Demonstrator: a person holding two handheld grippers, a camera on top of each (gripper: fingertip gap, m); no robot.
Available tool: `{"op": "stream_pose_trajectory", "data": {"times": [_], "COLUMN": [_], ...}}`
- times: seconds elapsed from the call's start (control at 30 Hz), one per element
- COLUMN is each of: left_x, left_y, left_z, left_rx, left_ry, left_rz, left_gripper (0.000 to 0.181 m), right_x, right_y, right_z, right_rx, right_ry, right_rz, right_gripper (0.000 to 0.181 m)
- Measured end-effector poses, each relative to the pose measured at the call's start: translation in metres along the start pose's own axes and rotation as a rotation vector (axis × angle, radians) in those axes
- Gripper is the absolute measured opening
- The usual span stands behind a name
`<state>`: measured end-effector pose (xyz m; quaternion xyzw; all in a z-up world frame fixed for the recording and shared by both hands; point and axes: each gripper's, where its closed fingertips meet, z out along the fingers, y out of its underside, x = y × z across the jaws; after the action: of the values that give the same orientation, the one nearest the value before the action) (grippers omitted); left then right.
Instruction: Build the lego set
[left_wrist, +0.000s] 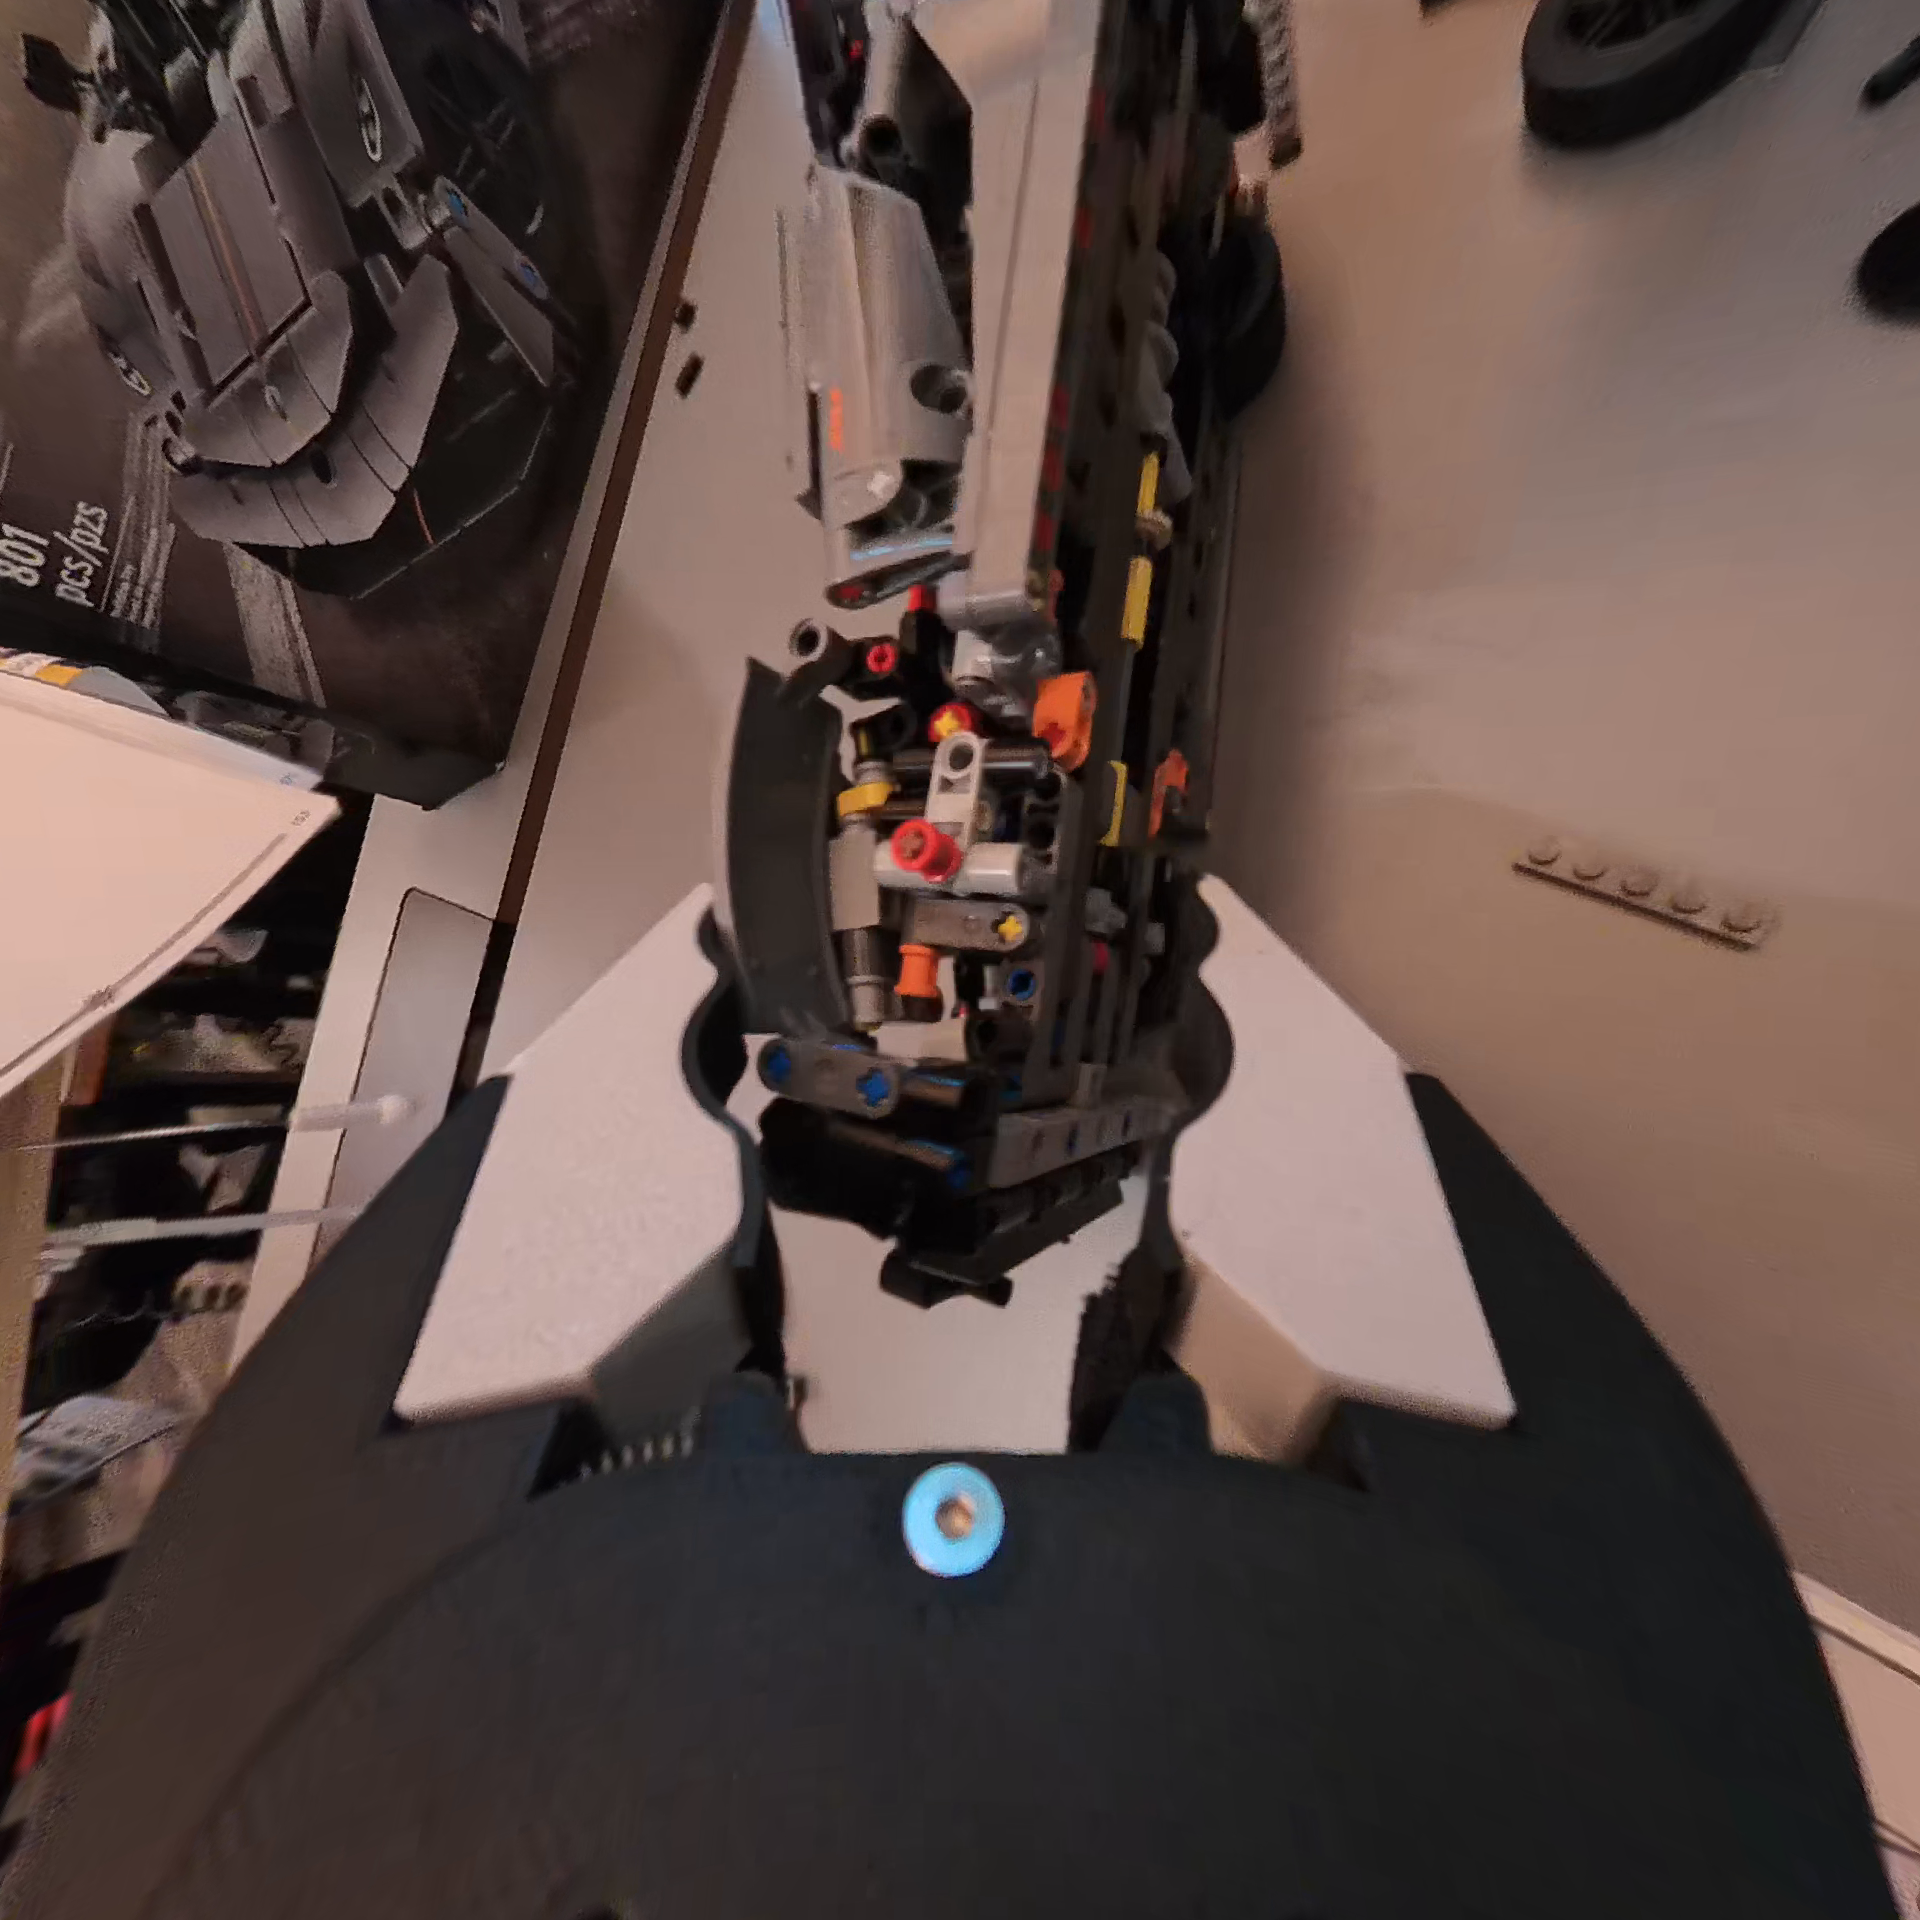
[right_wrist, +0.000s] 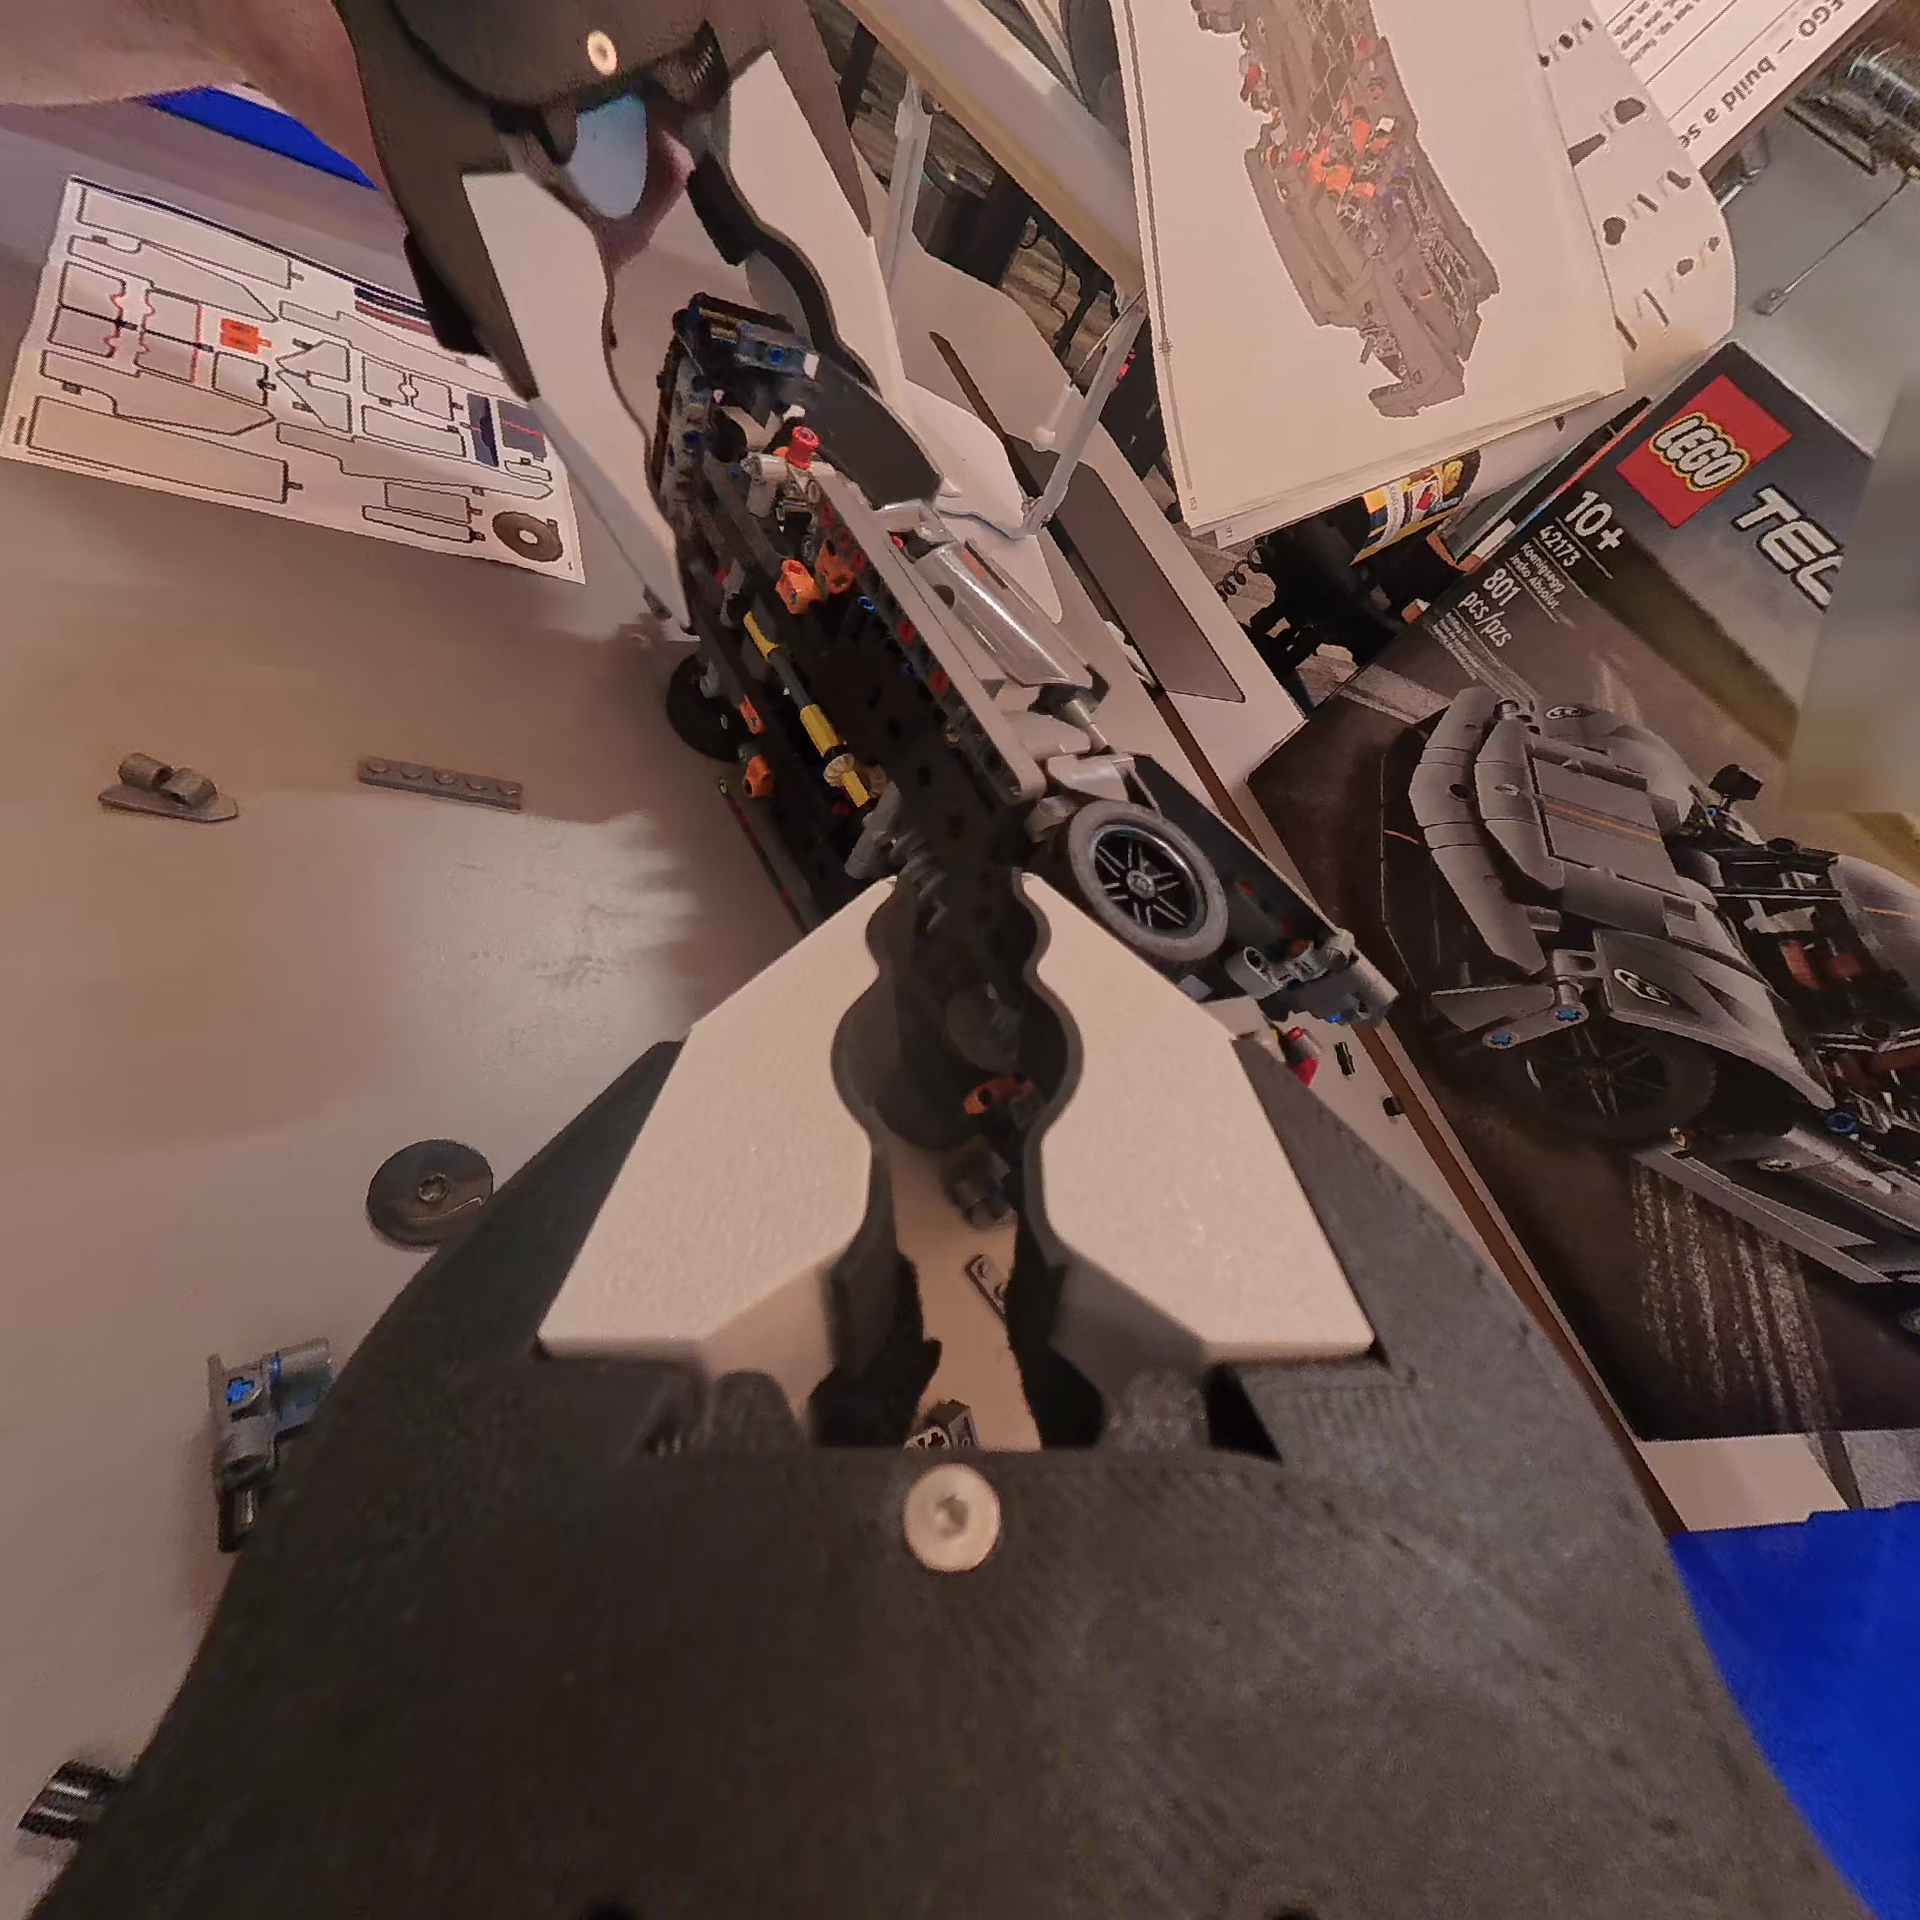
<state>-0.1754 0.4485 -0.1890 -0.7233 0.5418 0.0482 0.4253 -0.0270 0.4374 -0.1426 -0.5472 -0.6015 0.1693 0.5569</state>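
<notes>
Box (right_wrist: 1621, 935) blocks right of car (right_wrist: 914, 675); table (right_wrist: 312, 987) left open.

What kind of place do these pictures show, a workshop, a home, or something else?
Probably a hobby or work table indoors; home or lab, I cannot tell. On the pale tabletop lie the set's box, a sticker sheet and loose grey parts, and both grippers hold the half-built car.

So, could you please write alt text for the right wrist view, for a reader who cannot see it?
Both grippers hold a half-built Lego car tipped on its side above a table: the right gripper at one end, the left gripper at the other. Loose grey parts lie on the table, the set's box to the right.
</notes>
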Motion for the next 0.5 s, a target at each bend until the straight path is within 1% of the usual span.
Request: {"op": "stream_pose_trajectory", "data": {"times": [0.03, 0.07, 0.1, 0.13, 0.17, 0.3, 0.4, 0.5], "left_x": [-0.0005, -0.0015, -0.0027, -0.0052, -0.0052, -0.0052, -0.0036, -0.0042], "left_y": [0.0021, 0.0029, 0.0025, 0.0013, 0.0006, 0.0007, -0.0048, -0.0040], "left_z": [0.0023, 0.0035, 0.0033, 0.0019, 0.0010, 0.0014, -0.0026, -0.0019], "left_rx": [-0.017, -0.025, -0.023, -0.014, -0.007, -0.002, 0.041, 0.039], "left_ry": [-0.012, -0.022, -0.031, -0.047, -0.046, -0.032, 0.003, 0.000], "left_rz": [0.010, 0.015, 0.016, 0.020, 0.022, -0.005, -0.040, -0.040], "left_gripper": [0.087, 0.088, 0.085, 0.074, 0.072, 0.070, 0.058, 0.059], "right_x": [0.0001, 0.0003, 0.0004, 0.0002, 0.0002, -0.0002, -0.0002, 0.0000], "right_y": [-0.0003, -0.0004, -0.0005, -0.0005, -0.0007, -0.0004, -0.0005, -0.0002], "right_z": [-0.0002, -0.0003, -0.0004, -0.0005, -0.0004, -0.0001, -0.0001, -0.0002], "right_rx": [0.001, 0.001, 0.001, 0.002, 0.002, 0.000, 0.000, -0.001], "right_ry": [0.000, 0.001, 0.001, 0.001, 0.000, 0.000, -0.001, -0.001], "right_rz": [0.001, 0.000, 0.000, 0.000, 0.000, -0.001, -0.001, 0.000], "right_gripper": [0.015, 0.015, 0.015, 0.015, 0.015, 0.015, 0.015, 0.015]}}
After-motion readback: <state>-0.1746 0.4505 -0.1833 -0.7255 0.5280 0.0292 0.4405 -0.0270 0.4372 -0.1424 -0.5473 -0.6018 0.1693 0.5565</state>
